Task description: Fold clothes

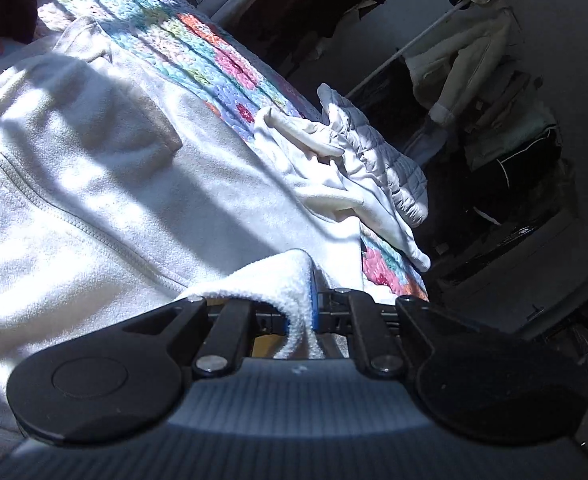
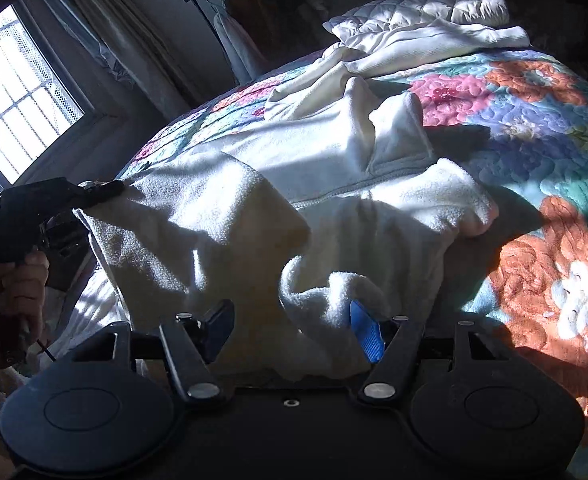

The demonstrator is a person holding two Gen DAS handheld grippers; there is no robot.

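A white zip-up fleece jacket [image 1: 105, 184] lies spread on the floral quilt [image 1: 197, 56]; it also shows in the right wrist view [image 2: 294, 184]. My left gripper [image 1: 300, 312] is shut on a fold of the jacket's hem, and it shows at the left of the right wrist view [image 2: 93, 192] pinching the jacket's corner. My right gripper [image 2: 294, 328] is open, its jaws wide apart, with a bunched fold of the fleece [image 2: 326, 292] lying between them against the blue pad [image 2: 368, 336].
Other white garments [image 1: 334, 168] and a quilted white jacket [image 1: 390, 168] lie piled at the quilt's far edge, also in the right wrist view [image 2: 426, 12]. A clothes rack with a cream coat [image 1: 466, 60] stands beyond the bed. A window [image 2: 13, 96] is at left.
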